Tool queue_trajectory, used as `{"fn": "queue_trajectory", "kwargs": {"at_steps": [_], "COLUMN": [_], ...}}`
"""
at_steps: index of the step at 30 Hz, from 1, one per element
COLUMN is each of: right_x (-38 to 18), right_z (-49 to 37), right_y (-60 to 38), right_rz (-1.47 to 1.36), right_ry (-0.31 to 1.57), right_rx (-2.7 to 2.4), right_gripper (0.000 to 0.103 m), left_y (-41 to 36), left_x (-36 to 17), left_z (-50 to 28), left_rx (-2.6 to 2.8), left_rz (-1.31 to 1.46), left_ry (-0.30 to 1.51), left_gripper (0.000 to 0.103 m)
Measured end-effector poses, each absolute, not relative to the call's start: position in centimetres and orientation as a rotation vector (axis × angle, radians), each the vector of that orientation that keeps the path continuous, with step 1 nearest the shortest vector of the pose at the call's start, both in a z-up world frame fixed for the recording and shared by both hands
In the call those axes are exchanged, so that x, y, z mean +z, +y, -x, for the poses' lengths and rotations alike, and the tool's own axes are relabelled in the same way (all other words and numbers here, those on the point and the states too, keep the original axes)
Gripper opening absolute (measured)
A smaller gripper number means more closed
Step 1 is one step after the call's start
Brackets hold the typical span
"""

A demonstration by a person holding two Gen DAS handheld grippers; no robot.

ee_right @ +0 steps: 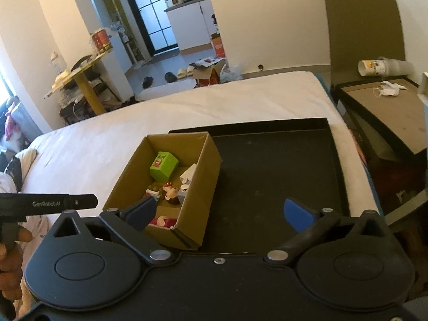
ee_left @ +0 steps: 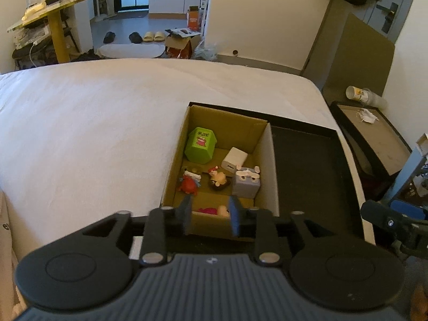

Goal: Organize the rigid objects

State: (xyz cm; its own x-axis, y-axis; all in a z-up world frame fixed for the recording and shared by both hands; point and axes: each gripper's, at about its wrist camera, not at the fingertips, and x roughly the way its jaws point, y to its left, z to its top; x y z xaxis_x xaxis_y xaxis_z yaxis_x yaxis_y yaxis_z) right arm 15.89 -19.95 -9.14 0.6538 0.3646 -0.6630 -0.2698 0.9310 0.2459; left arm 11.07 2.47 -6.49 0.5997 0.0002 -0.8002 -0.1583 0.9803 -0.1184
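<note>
Left gripper (ee_left: 210,215) hovers over the near end of the cardboard box (ee_left: 268,160), jaws parted, nothing between the pads; it grips nothing. Just beyond and below its fingertips, inside the box, lies a pink-and-cream figure (ee_left: 214,210). Further ahead: a red toy (ee_left: 188,184), a small doll (ee_left: 218,179), a lilac block (ee_left: 246,183) with white pieces on top, a white cube (ee_left: 234,159), and at the far end a green box (ee_left: 200,145).

Right gripper (ee_right: 223,215) is spread wide and empty. Its left finger (ee_right: 141,212) sits over the box's near corner; its right finger (ee_right: 297,214) is over the black tray (ee_right: 270,165). The box stands in the tray's left part, ahead and left of this gripper; the tray rests on the white bed (ee_right: 120,123).

At the left edge of the right wrist view, a hand (ee_right: 10,254) holds the other gripper's handle. Beyond the bed, to the right, a brown-topped table (ee_right: 385,112) carries a mask (ee_right: 389,91).
</note>
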Motion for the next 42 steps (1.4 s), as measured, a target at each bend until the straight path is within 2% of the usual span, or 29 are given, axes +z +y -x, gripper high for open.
{"fn": "queue_trajectory", "kwargs": {"at_steps": [4, 13, 28, 42], "right_x": [-8.4, -7.1, -4.7, -2.8], "right_z": [-15.0, -12.8, -8.7, -5.6], "right_y": [-20.4, -21.1, -20.9, -21.0], "right_rz": [-0.132, -0.129, -0.108, -0.109], "right_ry": [0.766, 0.762, 0.691, 0.637], "right_rx": [0.344, 0.294, 0.253, 0.248], "right_gripper": [0.103, 0.103, 0.103, 0.103], "left_y": [2.0, 1.3, 0.8, 0.4], "left_x": [-5.6, -3.1, -0.3, 1.3], "left_z": [-10.1, -7.8, -3.7, -0.3], "left_rx": [0.083, 0.062, 0.057, 0.057], "left_rz": [0.173, 0.158, 0.129, 0.115], "left_ry": [0.899, 0.85, 0.797, 0.757], "left_gripper": [0.056, 0.083, 0.092, 0.093]}}
